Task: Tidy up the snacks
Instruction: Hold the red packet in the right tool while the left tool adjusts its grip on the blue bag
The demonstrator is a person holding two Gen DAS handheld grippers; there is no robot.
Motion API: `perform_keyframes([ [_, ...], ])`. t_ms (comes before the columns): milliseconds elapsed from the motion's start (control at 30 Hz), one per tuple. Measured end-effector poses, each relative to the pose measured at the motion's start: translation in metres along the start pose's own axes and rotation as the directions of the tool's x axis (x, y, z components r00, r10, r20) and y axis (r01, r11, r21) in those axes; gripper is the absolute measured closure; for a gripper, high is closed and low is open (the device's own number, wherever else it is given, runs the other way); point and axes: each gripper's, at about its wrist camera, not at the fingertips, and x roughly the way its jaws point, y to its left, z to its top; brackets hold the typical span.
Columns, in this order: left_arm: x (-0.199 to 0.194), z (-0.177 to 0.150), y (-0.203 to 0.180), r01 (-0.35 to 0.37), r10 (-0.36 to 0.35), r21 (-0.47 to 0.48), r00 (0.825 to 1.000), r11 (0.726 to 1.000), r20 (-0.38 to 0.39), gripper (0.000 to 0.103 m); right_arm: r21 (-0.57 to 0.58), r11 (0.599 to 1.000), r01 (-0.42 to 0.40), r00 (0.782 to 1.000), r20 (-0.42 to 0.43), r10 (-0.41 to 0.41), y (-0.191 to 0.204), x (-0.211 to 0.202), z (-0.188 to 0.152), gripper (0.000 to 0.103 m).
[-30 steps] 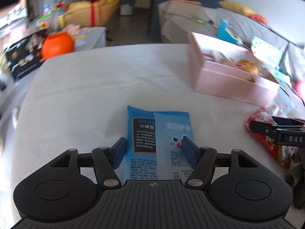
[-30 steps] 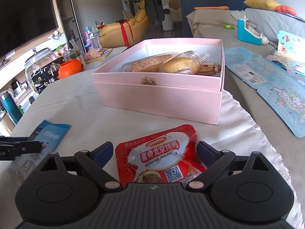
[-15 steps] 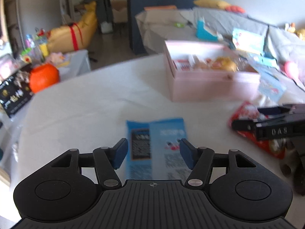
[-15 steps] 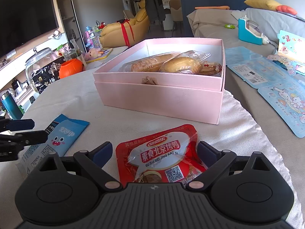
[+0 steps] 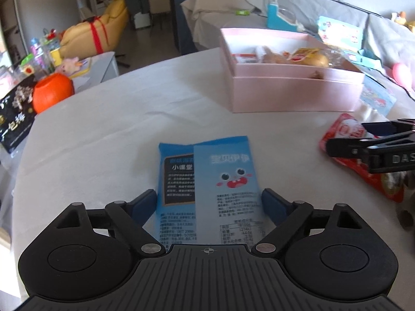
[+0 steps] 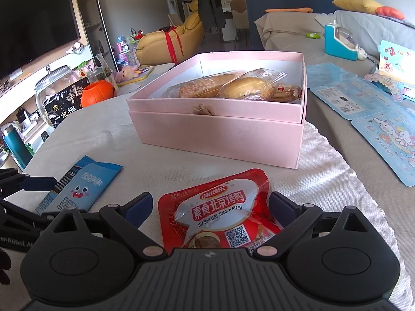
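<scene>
A blue snack packet (image 5: pixel 207 178) lies flat on the white tablecloth between the fingers of my left gripper (image 5: pixel 208 194). The jaws are opening, and a gap shows on each side of the packet. The right wrist view has the same blue packet (image 6: pixel 77 189) at lower left. My right gripper (image 6: pixel 211 197) stands open around a red snack packet (image 6: pixel 220 207) that rests on the cloth, its pads clear of it. The red packet (image 5: pixel 345 132) and the right gripper's fingers (image 5: pixel 373 145) show at the right edge of the left wrist view. Behind stands an open pink box (image 6: pixel 218 134) holding wrapped breads (image 6: pixel 233 88).
An orange pumpkin-shaped pot (image 5: pixel 52 90) and a black bag (image 5: pixel 15 119) sit at the table's far left edge. A glass jar (image 6: pixel 52 90) stands beside them. Blue sticker sheets (image 6: pixel 363 108) lie on the grey sofa to the right of the box.
The left gripper's jaws have spread wide and let go of the blue packet, which now lies flat. The gripper rolled and shifted toward the pink box. The right gripper has not moved.
</scene>
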Motion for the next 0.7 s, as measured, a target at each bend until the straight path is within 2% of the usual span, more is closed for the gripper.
perform_keyframes([
  [100, 0.004, 0.0, 0.01, 0.019, -0.019, -0.036, 1.0, 0.999, 0.003, 0.009, -0.001, 1.0, 0.0, 1.0, -0.001, 0.0, 0.0, 0.0, 0.0, 0.006],
  [167, 0.005, 0.002, 0.013, 0.031, -0.031, -0.047, 1.0, 0.998, 0.002, 0.009, -0.015, 1.0, -0.004, 1.0, -0.012, 0.004, 0.002, 0.002, 0.001, 0.001],
  [267, 0.006, 0.001, 0.013, 0.034, -0.034, -0.051, 0.999, 0.998, 0.003, 0.008, -0.078, 0.997, -0.006, 0.999, -0.052, 0.002, 0.009, 0.007, 0.004, 0.0],
  [333, 0.004, -0.003, 0.012, 0.029, -0.028, -0.046, 0.999, 0.999, 0.028, 0.008, -0.131, 0.991, 0.006, 0.997, -0.079, -0.016, 0.016, 0.01, 0.005, 0.0],
  [400, 0.002, -0.007, 0.012, 0.018, -0.015, -0.054, 0.998, 0.998, 0.057, 0.013, -0.204, 0.979, 0.021, 0.994, -0.101, -0.043, 0.025, 0.013, 0.006, 0.0],
  [500, 0.0, -0.013, 0.019, 0.018, -0.009, -0.091, 0.995, 0.996, 0.097, 0.013, -0.192, 0.981, -0.016, 0.987, -0.159, -0.015, 0.025, 0.011, 0.016, 0.006],
  [633, -0.001, -0.014, 0.02, 0.024, -0.013, -0.095, 0.994, 0.995, 0.111, 0.013, -0.222, 0.974, -0.042, 0.995, -0.101, 0.02, 0.023, -0.026, 0.019, 0.006],
  [700, 0.0, -0.015, 0.017, 0.008, 0.001, -0.076, 0.994, 0.997, 0.11, 0.012, -0.239, 0.97, -0.052, 0.994, -0.102, 0.028, 0.022, -0.036, 0.014, 0.006],
])
